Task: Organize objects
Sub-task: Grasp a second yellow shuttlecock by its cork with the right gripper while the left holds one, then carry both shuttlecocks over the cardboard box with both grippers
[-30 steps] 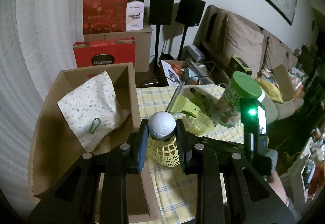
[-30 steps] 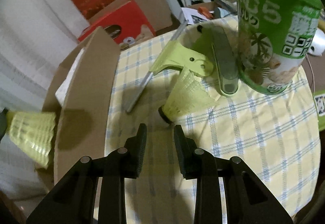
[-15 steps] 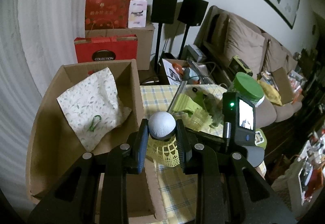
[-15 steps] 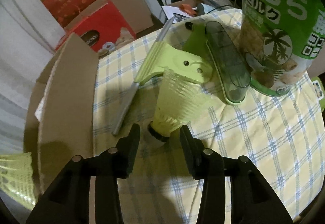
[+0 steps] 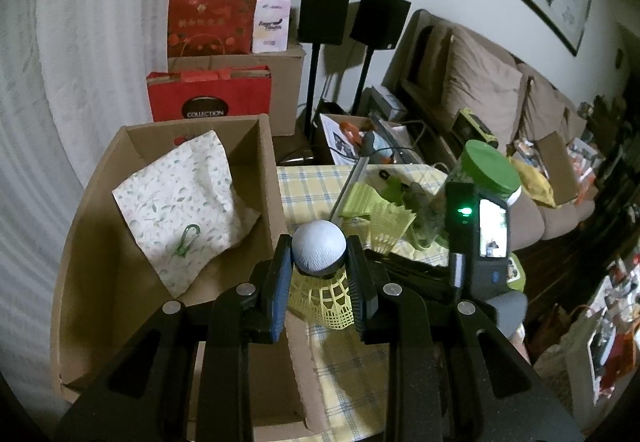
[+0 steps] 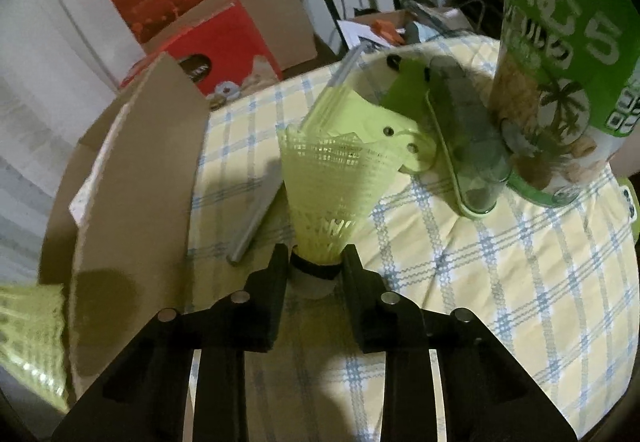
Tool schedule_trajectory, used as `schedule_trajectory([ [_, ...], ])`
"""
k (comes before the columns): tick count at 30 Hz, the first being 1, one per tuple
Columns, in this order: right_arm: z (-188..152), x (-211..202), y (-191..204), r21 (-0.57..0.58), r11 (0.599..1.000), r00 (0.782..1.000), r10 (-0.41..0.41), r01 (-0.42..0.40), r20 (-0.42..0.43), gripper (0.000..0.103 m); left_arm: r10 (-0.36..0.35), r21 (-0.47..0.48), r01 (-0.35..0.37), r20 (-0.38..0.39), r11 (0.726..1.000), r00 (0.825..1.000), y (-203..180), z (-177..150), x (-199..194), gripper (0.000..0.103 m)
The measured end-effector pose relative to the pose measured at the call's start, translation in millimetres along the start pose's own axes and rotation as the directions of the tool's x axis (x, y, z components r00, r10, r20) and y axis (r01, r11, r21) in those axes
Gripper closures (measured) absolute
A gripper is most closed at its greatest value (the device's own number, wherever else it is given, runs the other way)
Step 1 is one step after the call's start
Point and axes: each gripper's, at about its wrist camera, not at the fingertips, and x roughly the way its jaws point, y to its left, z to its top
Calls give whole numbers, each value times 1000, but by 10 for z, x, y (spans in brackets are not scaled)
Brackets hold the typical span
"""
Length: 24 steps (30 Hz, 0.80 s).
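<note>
My left gripper (image 5: pixel 320 266) is shut on a yellow shuttlecock (image 5: pixel 320 254), white cork tip up, held above the right wall of an open cardboard box (image 5: pixel 100 242). Its skirt also shows at the left edge of the right wrist view (image 6: pixel 28 342). My right gripper (image 6: pixel 316 262) is around the cork of a second yellow shuttlecock (image 6: pixel 332 185) on the checked tablecloth (image 6: pixel 480 282), with its jaws against the cork. That shuttlecock also shows in the left wrist view (image 5: pixel 390 222).
The box holds a leaf-print cloth (image 5: pixel 180 201) with a green clip (image 5: pixel 186 240). On the table lie a green hinged clip tool (image 6: pixel 400 113), a metal rod (image 6: pixel 256 217) and a green-lidded snack jar (image 6: pixel 560 61). Red bags (image 5: pixel 208 93), speakers and a sofa stand behind.
My right gripper moved forward to the shuttlecock on the table and closed around its cork. My left gripper stayed shut on its shuttlecock, and its view shifted a little.
</note>
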Motion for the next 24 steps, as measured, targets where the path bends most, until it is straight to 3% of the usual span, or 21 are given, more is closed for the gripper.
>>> schedule_trajectory([
  [9,-28,-592,22,-103,994,991,-16,30,134,77,27,21,-27,9,999,1000,-120,-26,6,79],
  [24,-16,-1209,97,-190,978,972,-40,85,231,77,102,47,-103,30,994,994,-213,-34,-7,79],
])
